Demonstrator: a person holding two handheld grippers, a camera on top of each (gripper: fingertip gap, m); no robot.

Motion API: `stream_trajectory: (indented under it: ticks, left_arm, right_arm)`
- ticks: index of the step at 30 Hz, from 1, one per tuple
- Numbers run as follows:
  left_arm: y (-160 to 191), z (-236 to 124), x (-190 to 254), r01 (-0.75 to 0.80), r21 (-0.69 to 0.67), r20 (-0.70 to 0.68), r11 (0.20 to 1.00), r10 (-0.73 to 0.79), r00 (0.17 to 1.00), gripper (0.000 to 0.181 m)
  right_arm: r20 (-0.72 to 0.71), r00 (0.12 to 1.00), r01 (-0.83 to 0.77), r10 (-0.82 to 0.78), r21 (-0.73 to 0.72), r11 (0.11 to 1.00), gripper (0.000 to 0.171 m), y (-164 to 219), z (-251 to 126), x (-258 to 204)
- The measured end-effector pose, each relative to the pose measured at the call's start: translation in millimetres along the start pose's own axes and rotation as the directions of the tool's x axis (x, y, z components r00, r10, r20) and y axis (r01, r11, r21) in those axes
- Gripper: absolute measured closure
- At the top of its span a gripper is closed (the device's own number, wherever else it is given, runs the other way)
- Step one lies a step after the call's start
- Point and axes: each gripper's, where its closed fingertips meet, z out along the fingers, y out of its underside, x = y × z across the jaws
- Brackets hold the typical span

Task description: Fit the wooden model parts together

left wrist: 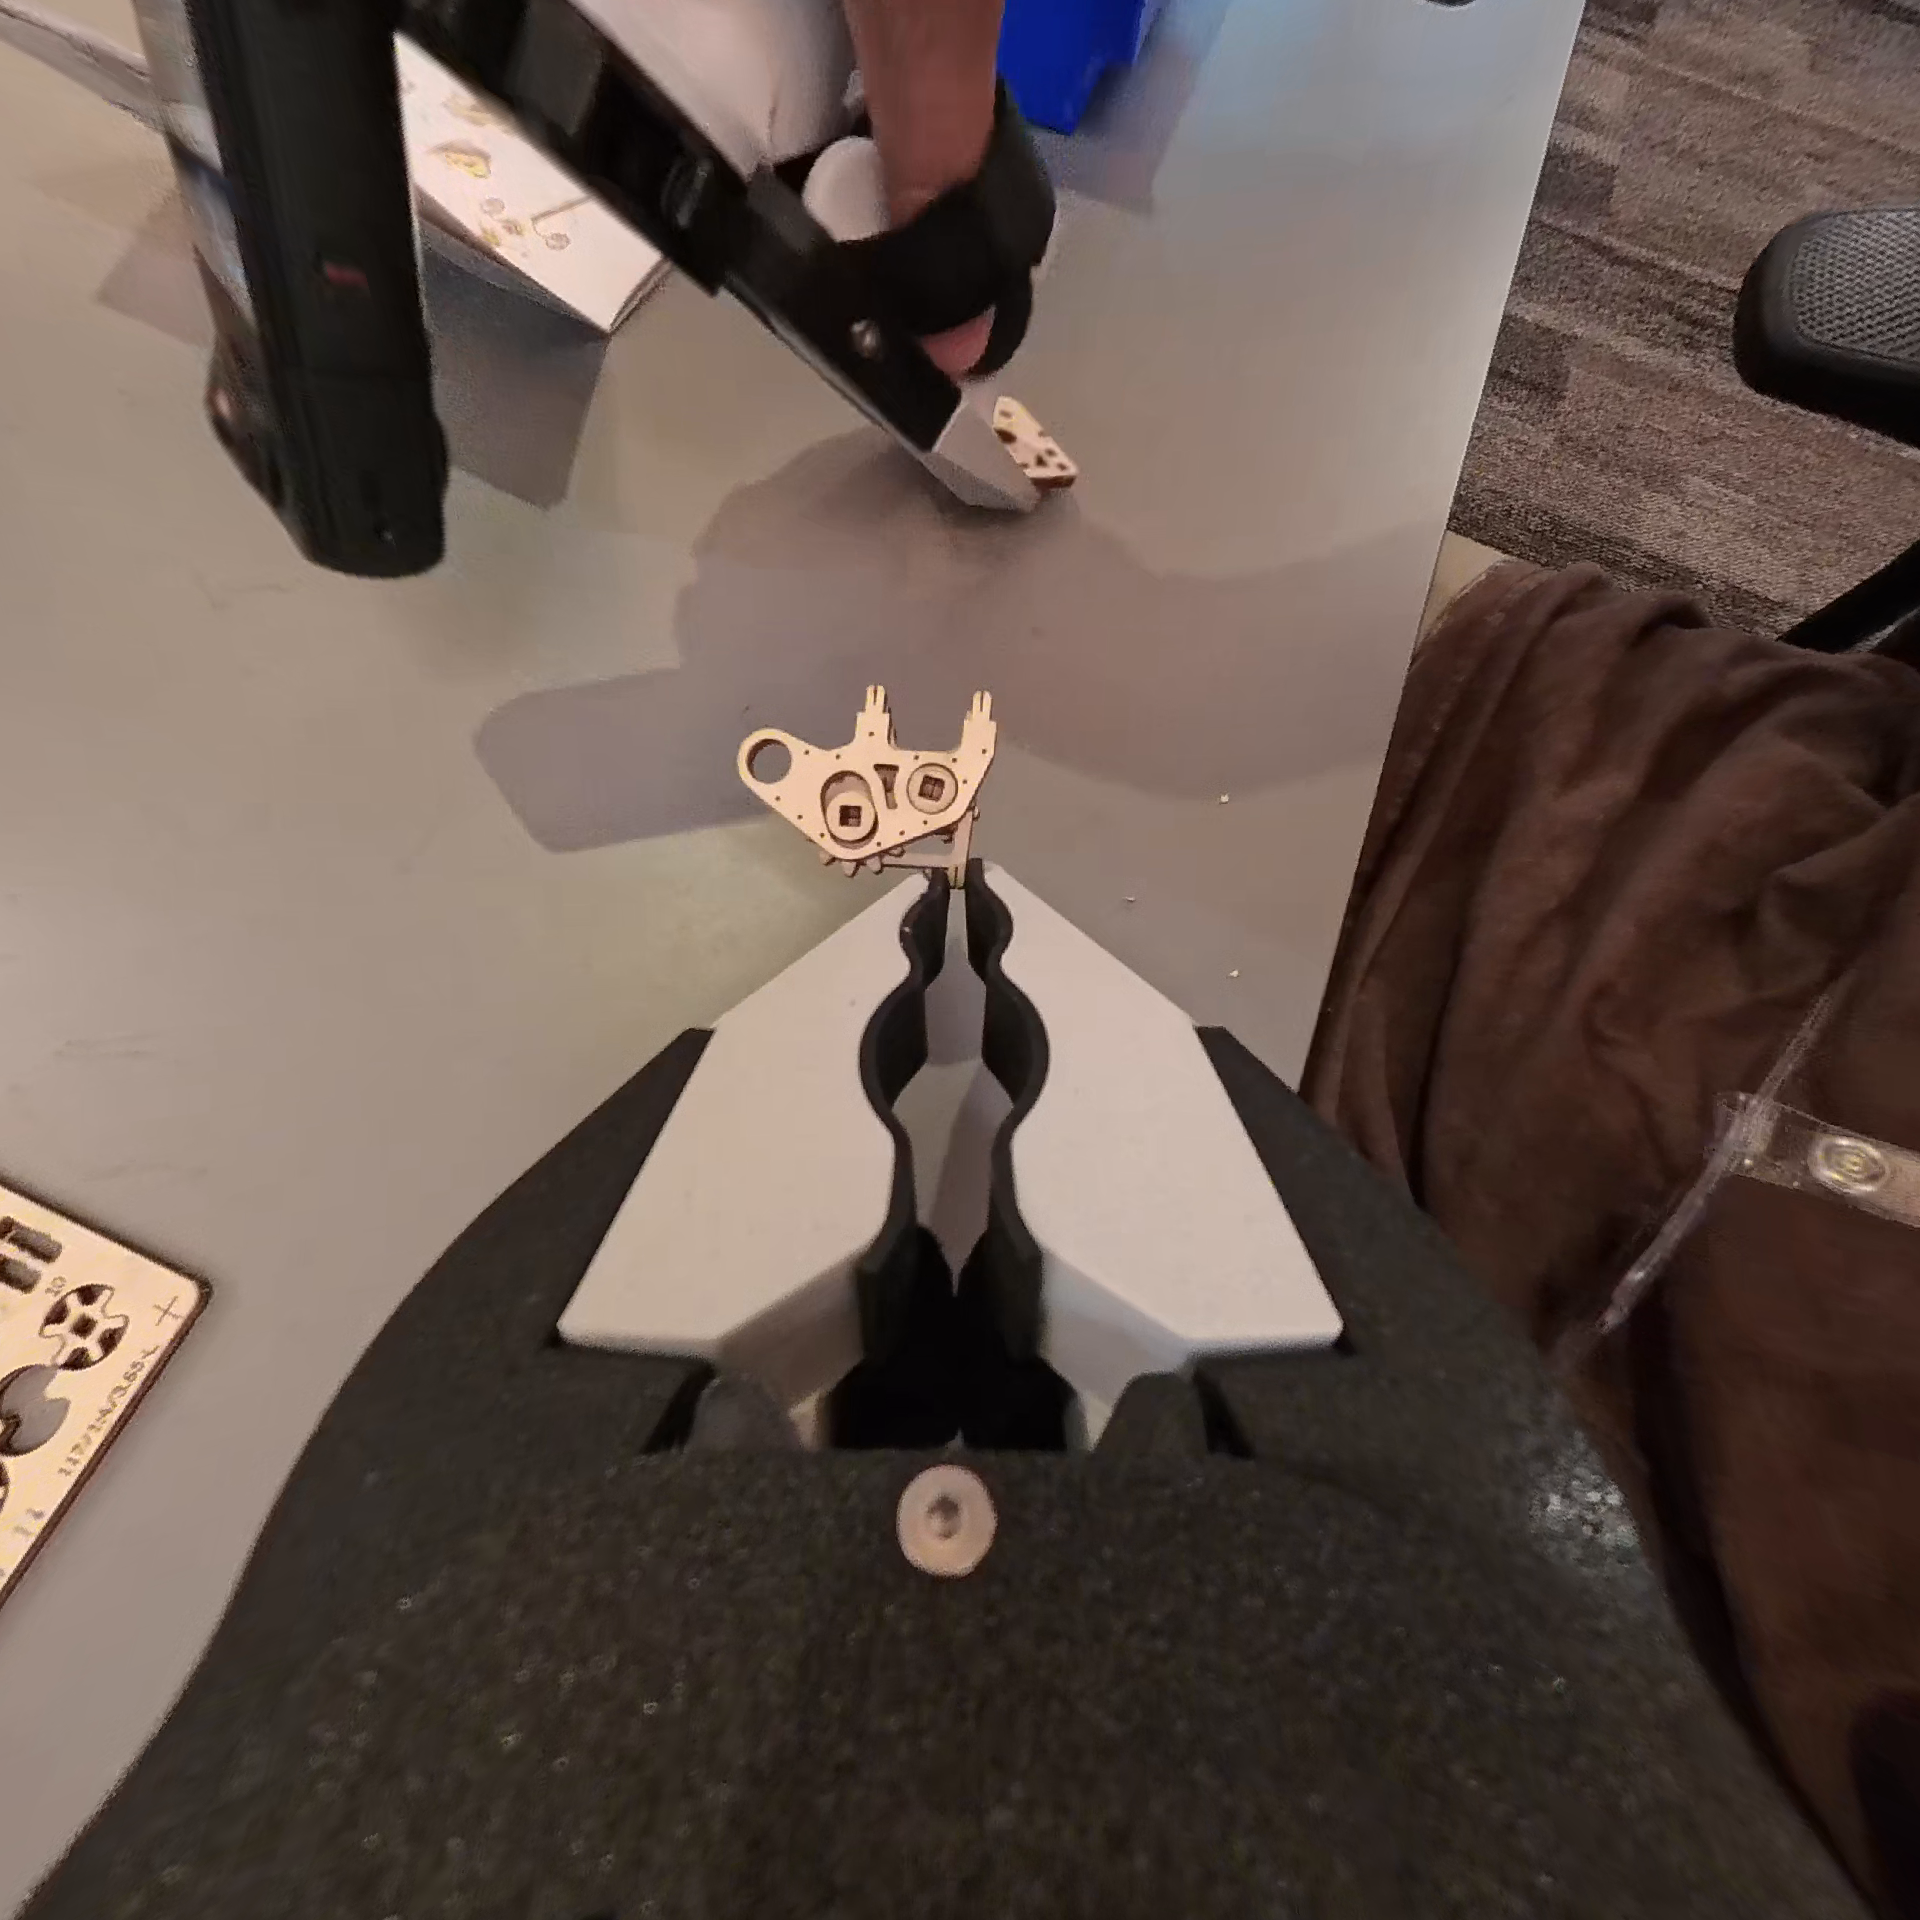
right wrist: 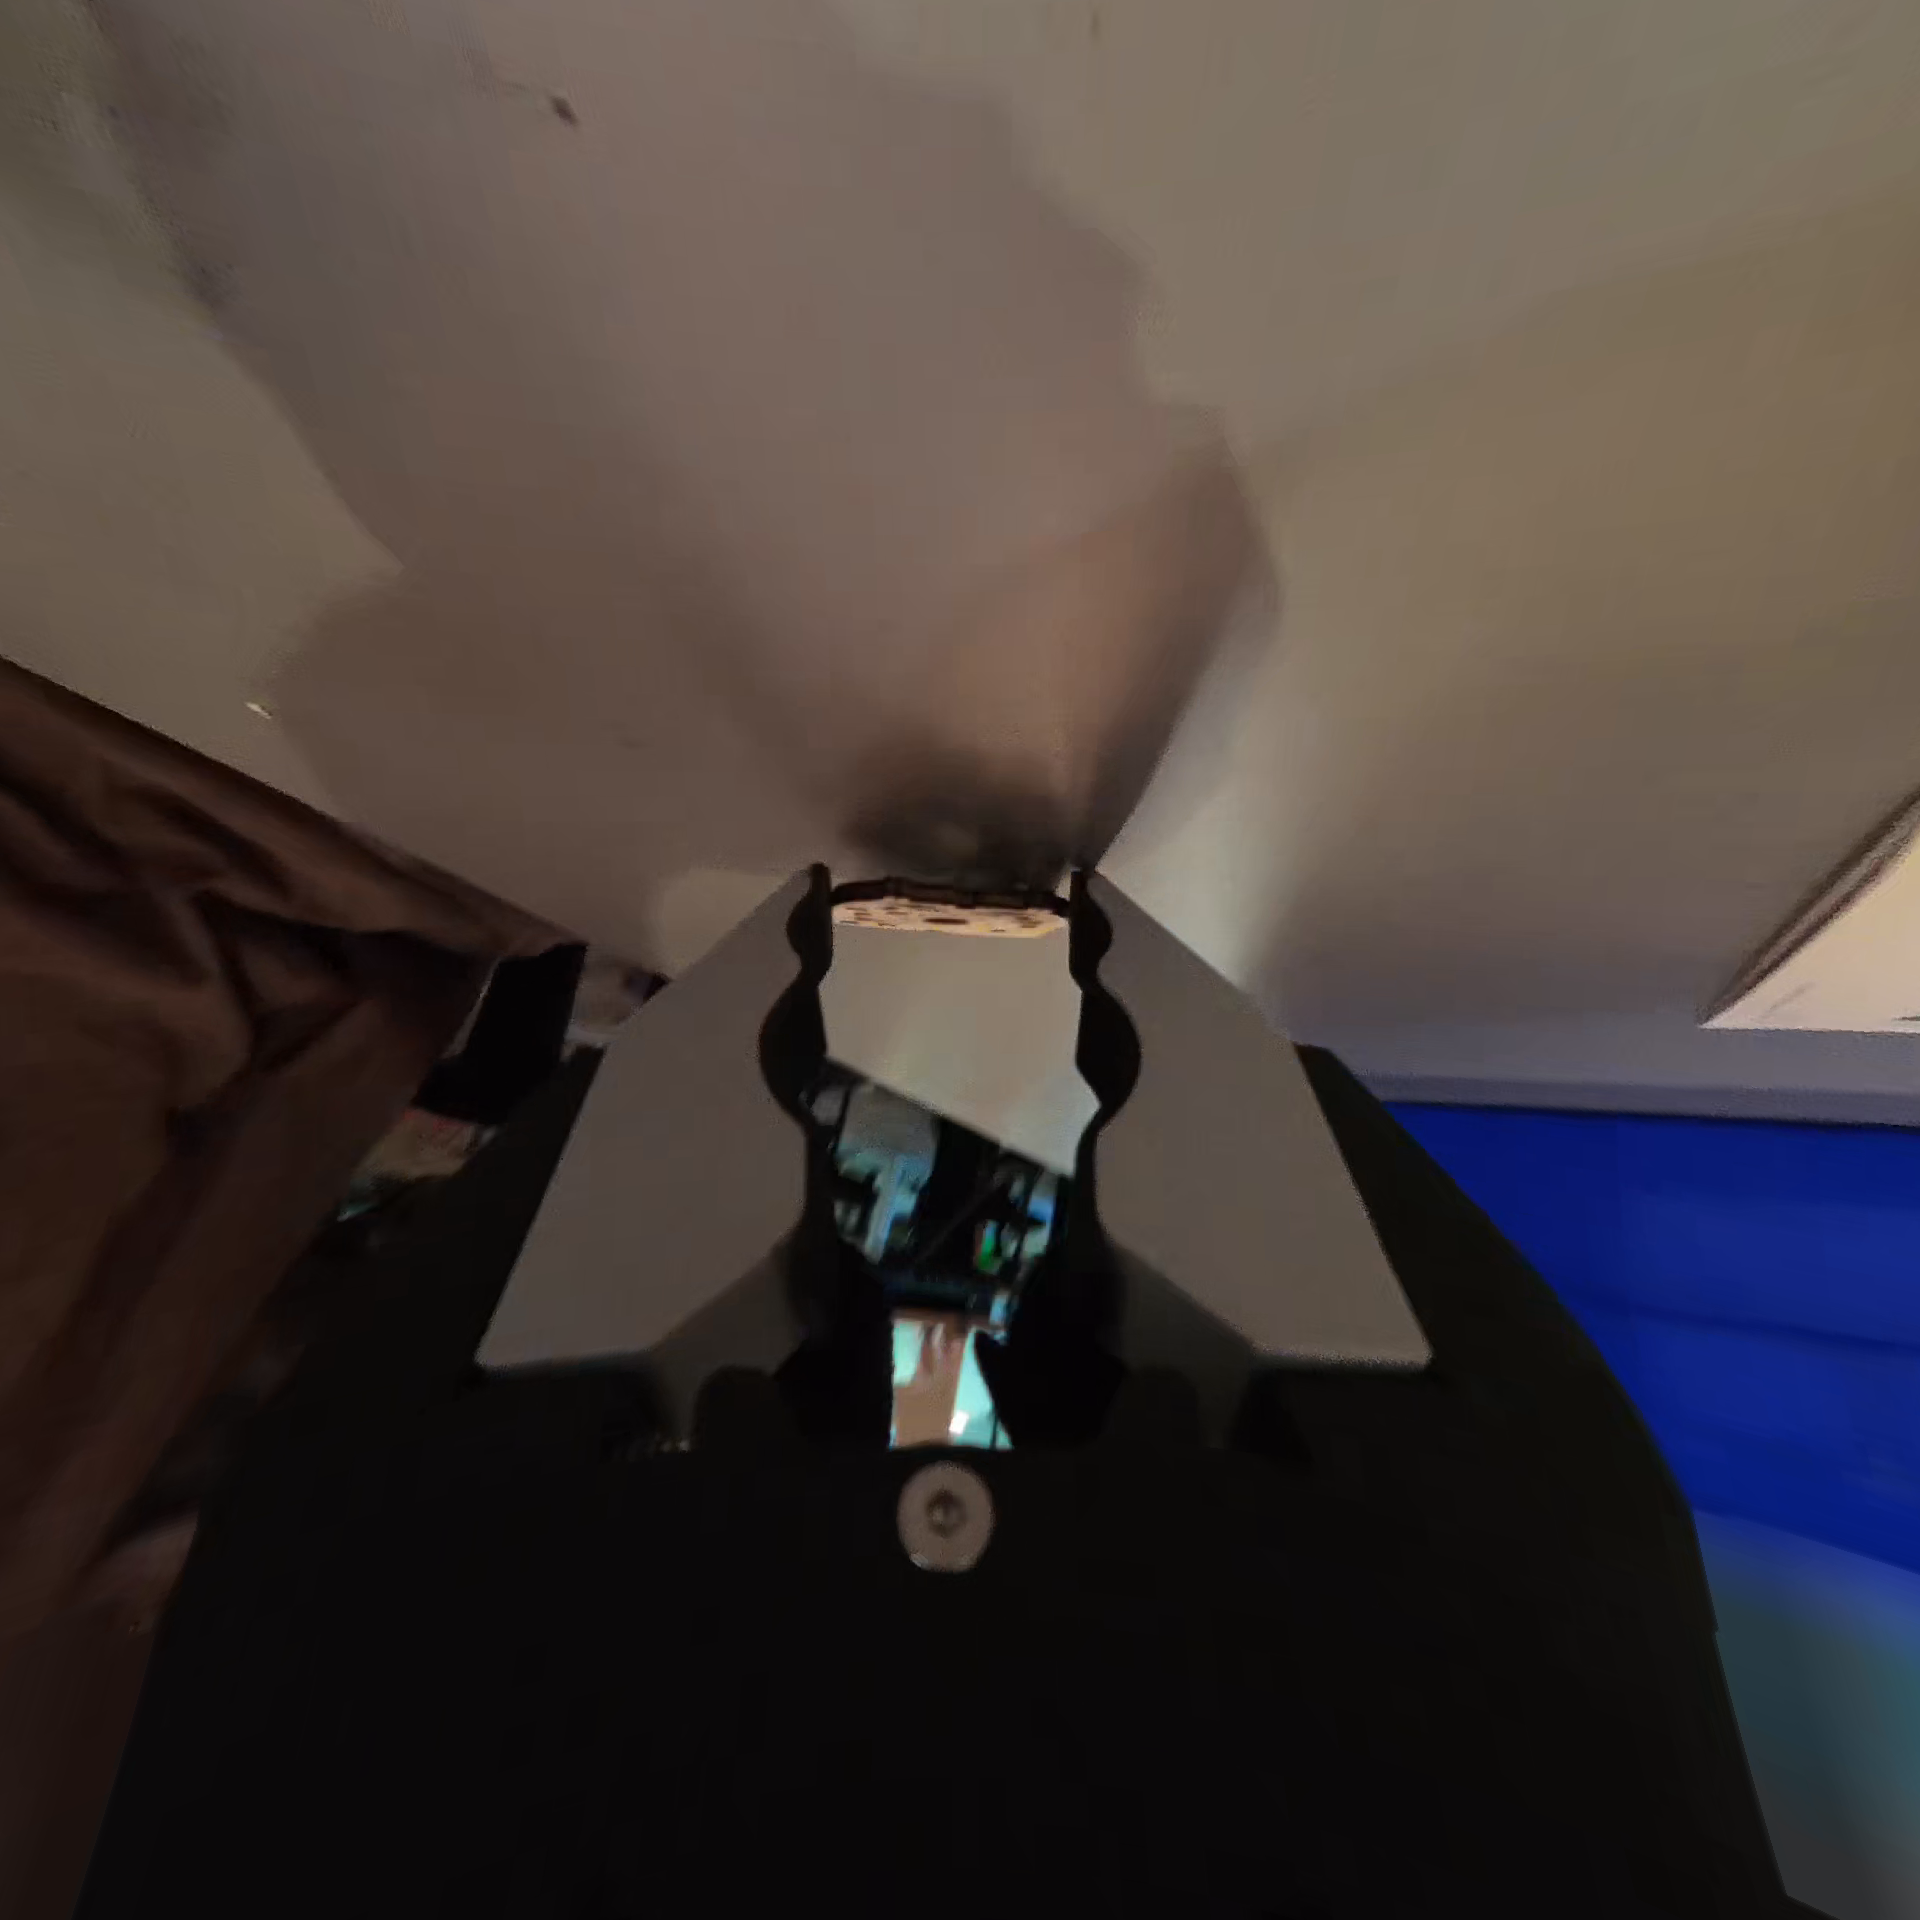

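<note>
My left gripper [left wrist: 951, 881] is shut on the lower edge of a flat wooden model part [left wrist: 871, 792] with two round holes, a loop on its left and two prongs on top. It holds the part upright above the grey table [left wrist: 312, 831]. My right gripper [right wrist: 948, 896] is shut on a small, perforated wooden piece [right wrist: 948, 921] that spans the gap between its fingertips, low over the table. In the left wrist view the right gripper [left wrist: 1003, 473] is farther back and to the right, with the small piece [left wrist: 1039, 447] at its tip, well apart from the left part.
A wooden sheet with cut-out parts [left wrist: 88, 1382] lies at the near left. An instruction sheet on a box [left wrist: 520, 208] and a blue bin [left wrist: 1081, 62] are at the back. The table edge [left wrist: 1455, 520] runs along the right, next to a person's brown garment [left wrist: 1662, 935] and a chair [left wrist: 1839, 301].
</note>
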Motion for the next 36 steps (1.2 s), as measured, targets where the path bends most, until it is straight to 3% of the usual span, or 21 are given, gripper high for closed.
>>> stream_trajectory:
  ticks: [1, 5, 8, 10, 13, 15, 16, 19, 21, 24, 27, 30, 32, 35, 36]
  left_arm:
    - [0, -1, -1, 0.003, 0.001, 0.002, 1.000, -0.003, 1.000, 0.180]
    - [2, -2, -4, 0.013, 0.004, 0.007, 1.000, -0.013, 1.000, 0.180]
    - [3, -3, -7, 0.012, 0.003, 0.020, 1.000, -0.012, 1.000, 0.180]
    - [4, -3, -9, 0.008, 0.003, 0.031, 1.000, -0.008, 0.999, 0.180]
    - [6, -1, -12, 0.012, -0.003, 0.034, 1.000, -0.012, 0.999, 0.180]
    - [8, 1, -12, 0.020, -0.009, 0.023, 1.000, -0.020, 1.000, 0.180]
    - [8, 3, -12, 0.020, -0.013, 0.020, 1.000, -0.020, 1.000, 0.180]
    - [6, 7, -11, 0.017, -0.017, 0.009, 1.000, -0.017, 1.000, 0.180]
    - [5, 8, -10, 0.020, -0.013, 0.001, 1.000, -0.020, 1.000, 0.180]
    - [6, 8, -11, 0.017, -0.016, 0.003, 1.000, -0.017, 1.000, 0.180]
    - [7, 9, -11, 0.019, -0.021, -0.002, 1.000, -0.019, 1.000, 0.180]
    - [8, 12, -8, 0.020, -0.026, -0.018, 0.999, -0.020, 1.000, 0.180]
    - [7, 14, -5, 0.014, -0.031, -0.027, 0.999, -0.015, 1.000, 0.180]
    - [6, 16, -2, 0.011, -0.033, -0.037, 0.999, -0.012, 0.999, 0.180]
    - [6, 16, -1, 0.010, -0.033, -0.039, 0.999, -0.011, 0.999, 0.180]
  right_arm:
    - [-0.010, 1.000, 0.021, -0.020, 0.074, 0.997, 0.126, -7, -5, 0]
    - [-0.070, 0.997, 0.059, -0.031, 0.446, 0.893, 0.108, -23, -36, 4]
    - [-0.092, 0.996, 0.066, 0.008, 0.771, 0.633, 0.114, -20, -63, 5]
    - [-0.083, 0.997, 0.073, 0.004, 0.902, 0.426, 0.112, -7, -63, 0]
    - [-0.141, 0.989, 0.130, 0.050, 0.975, 0.180, 0.107, 9, -39, 1]
    - [-0.117, 0.992, 0.112, 0.049, 0.990, 0.088, 0.108, 10, -28, -6]
    - [-0.094, 0.994, 0.089, 0.053, 0.992, 0.091, 0.106, 7, -22, -8]
    - [-0.083, 0.995, 0.070, 0.055, 0.976, 0.206, 0.103, -3, 3, -13]
    - [-0.064, 0.998, 0.061, 0.007, 0.979, 0.193, 0.113, -5, 2, -30]
    - [-0.034, 0.999, 0.040, -0.038, 0.982, 0.183, 0.110, -5, 0, -54]
    - [-0.042, 0.999, 0.037, 0.030, 0.988, 0.150, 0.109, -4, 2, -56]
    - [-0.087, 0.990, 0.066, 0.106, 0.979, 0.192, 0.103, -9, 6, -46]
    - [-0.088, 0.995, 0.076, 0.054, 0.979, 0.188, 0.104, -13, 4, -54]
    - [0.002, 0.980, 0.025, -0.197, 0.991, 0.135, 0.111, -17, -5, -97]
    - [0.007, 0.982, 0.019, -0.187, 0.991, 0.134, 0.110, -16, -7, -96]
